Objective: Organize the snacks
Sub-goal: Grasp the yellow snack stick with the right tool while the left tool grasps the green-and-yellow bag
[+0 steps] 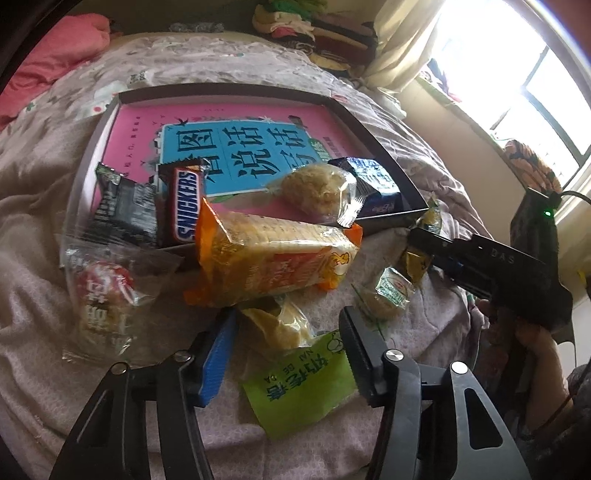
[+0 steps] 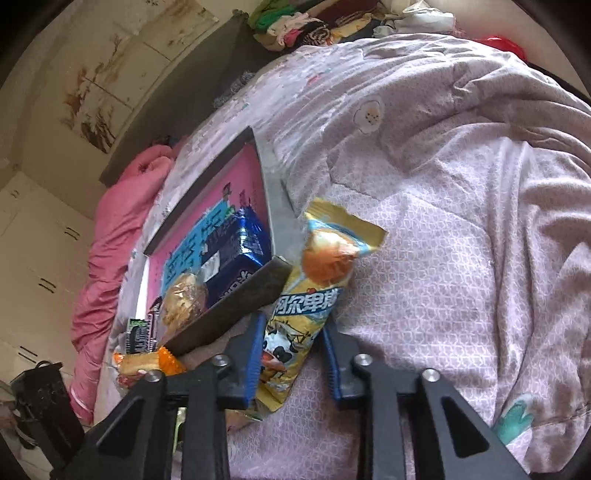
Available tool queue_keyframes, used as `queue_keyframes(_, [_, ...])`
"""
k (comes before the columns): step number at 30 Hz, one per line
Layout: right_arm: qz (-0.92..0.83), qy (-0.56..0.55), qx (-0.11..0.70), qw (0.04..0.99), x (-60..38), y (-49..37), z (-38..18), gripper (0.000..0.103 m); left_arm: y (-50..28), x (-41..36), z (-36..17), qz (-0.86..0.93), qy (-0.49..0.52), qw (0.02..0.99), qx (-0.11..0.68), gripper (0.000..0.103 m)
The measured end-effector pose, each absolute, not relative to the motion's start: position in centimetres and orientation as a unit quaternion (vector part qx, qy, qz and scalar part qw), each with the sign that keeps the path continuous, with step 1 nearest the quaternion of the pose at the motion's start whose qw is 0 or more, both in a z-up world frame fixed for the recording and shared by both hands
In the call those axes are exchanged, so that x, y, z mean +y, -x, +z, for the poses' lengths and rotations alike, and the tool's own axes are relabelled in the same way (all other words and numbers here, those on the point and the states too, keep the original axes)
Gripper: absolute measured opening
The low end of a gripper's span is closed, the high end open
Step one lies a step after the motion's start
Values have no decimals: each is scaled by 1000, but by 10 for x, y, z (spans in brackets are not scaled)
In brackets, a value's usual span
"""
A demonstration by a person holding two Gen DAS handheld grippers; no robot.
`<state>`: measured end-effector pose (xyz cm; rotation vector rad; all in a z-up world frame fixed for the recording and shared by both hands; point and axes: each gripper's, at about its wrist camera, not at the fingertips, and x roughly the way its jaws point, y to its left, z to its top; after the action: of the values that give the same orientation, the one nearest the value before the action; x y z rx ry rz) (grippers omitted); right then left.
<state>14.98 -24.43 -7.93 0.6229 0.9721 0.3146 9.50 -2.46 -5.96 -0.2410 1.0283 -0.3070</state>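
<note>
A dark tray with a pink book inside lies on the bed. In it are a black packet, a Snickers bar, a round pastry and a blue packet. An orange cracker pack leans over the tray's near edge. My left gripper is open around a green-labelled pastry packet. My right gripper has its jaws around a yellow candy packet beside the tray's corner; it also shows in the left wrist view.
A clear packet with a red label lies left of the tray. A small green-white packet lies on the quilt. A pink blanket and piled clothes lie beyond.
</note>
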Motion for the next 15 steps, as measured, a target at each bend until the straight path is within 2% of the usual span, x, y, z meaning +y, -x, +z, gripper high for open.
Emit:
queue_keyframes(2, [153, -284, 452, 832, -245, -147, -75, 25, -97, -25, -63, -149, 121, 846, 497, 55])
queue_keyframes(3, [154, -275, 449, 836, -245, -144, -73, 25, -98, -25, -65, -150, 126, 843, 501, 46])
queue_keyframes(7, [165, -234, 437, 852, -238, -131, -60, 25, -101, -19, -74, -157, 160, 827, 515, 44])
queue_keyframes(9, [171, -219, 436, 856, -234, -126, -56, 25, -102, -13, -75, -162, 183, 823, 513, 35])
queue_keyframes(15, [174, -176, 428, 869, -221, -118, -45, 23, -102, -4, -77, -179, 214, 817, 505, 34])
